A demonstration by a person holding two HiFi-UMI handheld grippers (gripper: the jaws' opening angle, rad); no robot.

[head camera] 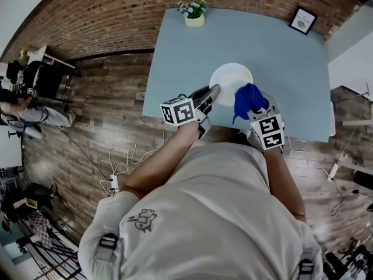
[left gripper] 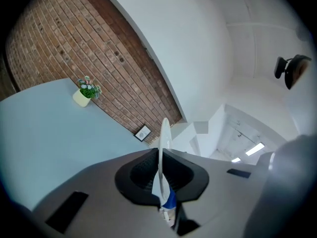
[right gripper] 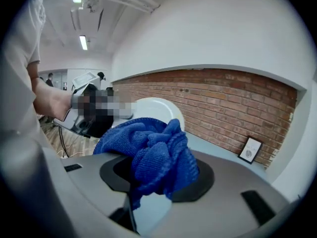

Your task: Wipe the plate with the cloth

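Observation:
The white plate (head camera: 231,80) is lifted off the light blue table (head camera: 285,57) and held by its near-left rim in my left gripper (head camera: 213,92), which is shut on it. In the left gripper view the plate (left gripper: 164,135) stands edge-on between the jaws of the left gripper (left gripper: 161,175). My right gripper (head camera: 255,107) is shut on a bunched blue cloth (head camera: 249,99), which sits at the plate's right side. In the right gripper view the cloth (right gripper: 153,155) fills the jaws, with the plate (right gripper: 161,108) just behind it.
A small potted plant (head camera: 193,11) stands at the table's far edge and a framed picture (head camera: 303,20) at its far right corner. Cables (head camera: 125,162) lie on the wooden floor to the left. A person (head camera: 26,107) sits at the far left.

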